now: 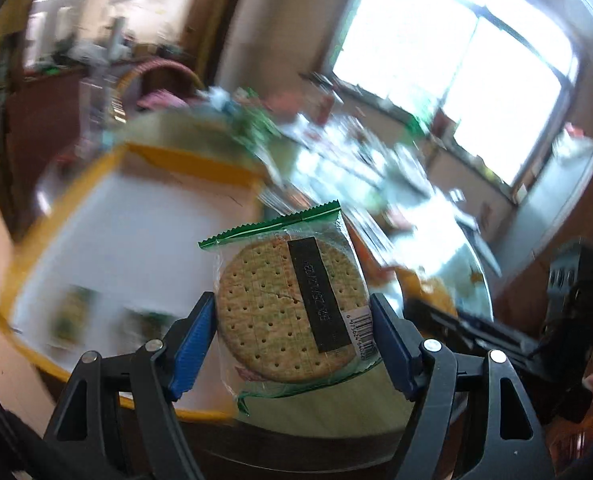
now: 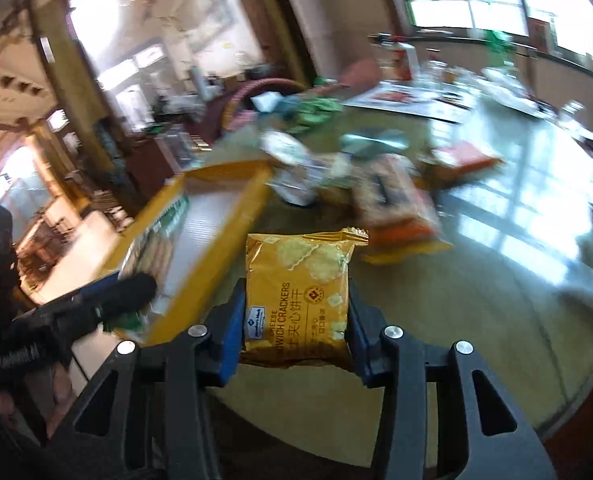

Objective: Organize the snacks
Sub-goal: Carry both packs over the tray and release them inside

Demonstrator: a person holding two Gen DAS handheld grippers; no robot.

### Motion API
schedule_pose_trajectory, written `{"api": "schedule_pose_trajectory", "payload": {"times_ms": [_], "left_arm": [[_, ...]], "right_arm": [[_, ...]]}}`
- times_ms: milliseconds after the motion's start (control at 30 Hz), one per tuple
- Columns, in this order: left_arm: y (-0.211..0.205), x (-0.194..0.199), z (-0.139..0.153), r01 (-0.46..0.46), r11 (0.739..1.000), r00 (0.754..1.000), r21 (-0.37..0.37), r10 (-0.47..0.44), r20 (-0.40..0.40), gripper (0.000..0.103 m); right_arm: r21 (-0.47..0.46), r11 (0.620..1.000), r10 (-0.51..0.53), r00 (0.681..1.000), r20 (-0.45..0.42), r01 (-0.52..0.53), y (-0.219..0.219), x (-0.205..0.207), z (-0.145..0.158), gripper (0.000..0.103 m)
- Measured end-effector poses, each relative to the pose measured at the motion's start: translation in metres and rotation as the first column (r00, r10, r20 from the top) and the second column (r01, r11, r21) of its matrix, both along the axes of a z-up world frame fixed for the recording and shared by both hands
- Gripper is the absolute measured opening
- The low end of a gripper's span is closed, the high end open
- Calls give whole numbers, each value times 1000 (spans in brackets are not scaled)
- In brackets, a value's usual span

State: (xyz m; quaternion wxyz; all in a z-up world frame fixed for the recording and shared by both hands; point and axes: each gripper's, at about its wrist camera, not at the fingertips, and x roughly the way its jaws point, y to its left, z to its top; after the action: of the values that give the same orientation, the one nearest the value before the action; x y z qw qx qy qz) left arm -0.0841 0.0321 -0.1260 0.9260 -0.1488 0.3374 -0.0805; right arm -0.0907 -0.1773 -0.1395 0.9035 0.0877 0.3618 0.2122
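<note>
My left gripper (image 1: 294, 340) is shut on a clear green-edged pack of round biscuits (image 1: 272, 312), held above the near edge of a yellow-rimmed white tray (image 1: 144, 224). My right gripper (image 2: 296, 320) is shut on a yellow pack of cheese sandwich crackers (image 2: 296, 292), held over the table just right of the same tray (image 2: 224, 224). The left gripper (image 2: 108, 304) shows blurred over the tray in the right wrist view. Green packs lie in the tray's near end (image 1: 72, 312).
A blurred heap of loose snack packs (image 2: 384, 196) lies on the round glass-topped table (image 2: 496, 300) beyond the tray. A wicker basket (image 1: 156, 80) stands behind the tray. Bright windows and cluttered counters are at the back right.
</note>
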Motion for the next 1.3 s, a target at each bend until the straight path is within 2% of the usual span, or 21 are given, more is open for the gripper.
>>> {"api": "schedule_pose_trajectory", "payload": {"times_ms": [133, 300, 400, 500, 633, 833, 900, 967, 1067, 1100, 1233, 1300], "left_arm": [[53, 6, 10, -154, 987, 988, 35, 153, 28, 75], [93, 26, 0, -213, 975, 977, 57, 213, 3, 75], [109, 42, -19, -217, 972, 974, 84, 221, -41, 75], [123, 48, -35, -206, 975, 973, 84, 213, -90, 75], [125, 60, -54, -187, 975, 967, 123, 205, -150, 75], [130, 72, -67, -168, 972, 957, 164, 201, -208, 76], [135, 76, -71, -149, 978, 955, 148, 181, -234, 76], [142, 77, -72, -144, 986, 952, 89, 162, -258, 76], [155, 68, -64, -185, 983, 958, -6, 180, -222, 79], [157, 63, -61, -196, 980, 960, -25, 186, -211, 79], [150, 35, -41, -228, 973, 967, -36, 222, -125, 79], [137, 20, -33, -219, 976, 973, -14, 217, -74, 80]], "right_arm": [[53, 994, 98, 995, -19, -97, 50, 20, 7, 46], [14, 986, 166, 985, -39, -166, 118, 47, 7, 46], [10, 982, 189, 980, -58, -189, 145, 62, 1, 46], [-27, 977, 206, 973, -101, -210, 171, 76, -14, 46], [-78, 967, 227, 960, -165, -242, 198, 90, -36, 46], [-199, 952, 205, 966, -157, -234, 215, 93, -46, 46], [-214, 948, 202, 965, -167, -236, 218, 95, -49, 47], [-220, 949, 187, 966, -181, -225, 217, 96, -52, 48], [-201, 955, 191, 969, -156, -220, 212, 92, -48, 69], [-193, 958, 185, 972, -144, -211, 210, 91, -45, 71], [-99, 970, 209, 970, -125, -222, 192, 82, -32, 73], [-58, 972, 218, 969, -112, -226, 179, 74, -25, 74]]}}
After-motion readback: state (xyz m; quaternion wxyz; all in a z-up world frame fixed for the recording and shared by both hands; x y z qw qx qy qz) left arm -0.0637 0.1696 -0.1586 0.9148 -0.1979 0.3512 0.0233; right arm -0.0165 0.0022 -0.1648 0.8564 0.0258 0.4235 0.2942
